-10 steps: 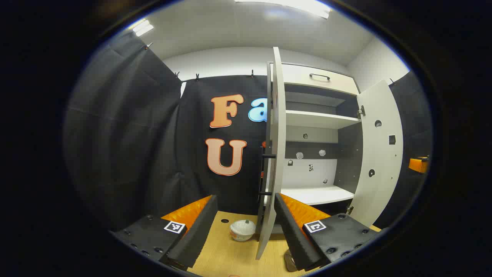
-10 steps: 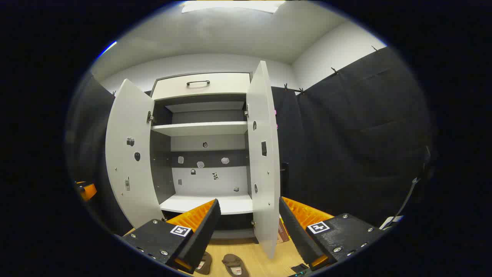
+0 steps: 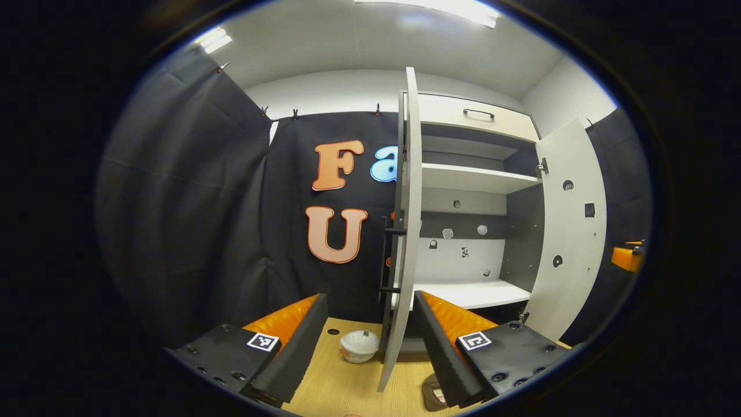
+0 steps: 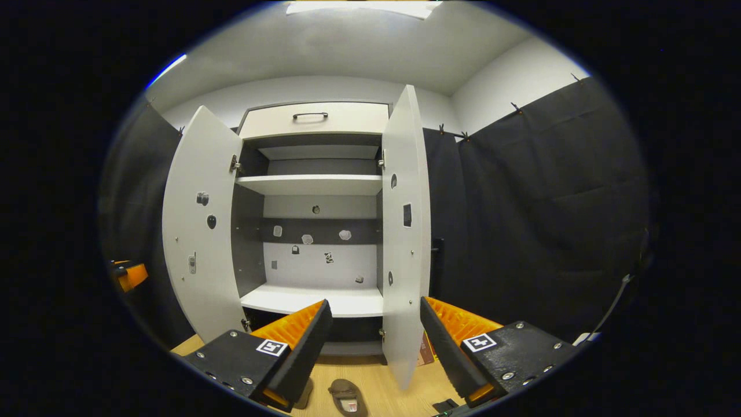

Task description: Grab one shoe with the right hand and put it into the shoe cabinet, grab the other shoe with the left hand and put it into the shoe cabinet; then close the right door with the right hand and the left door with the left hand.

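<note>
Both grippers spread wide: right gripper (image 4: 373, 341) facing the open shoe cabinet (image 4: 312, 185), shoe (image 4: 347, 397) just below; left gripper (image 3: 367, 341) at the left door (image 3: 405, 231) edge.

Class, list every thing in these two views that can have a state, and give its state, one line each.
Left door: open.
Right door: open.
Top drawer: shut.
Lower shelf: bare, no shoes on it.
Shoes: lying on the floor before the cabinet.
Left gripper: open, holding nothing.
Right gripper: open, holding nothing.
</note>
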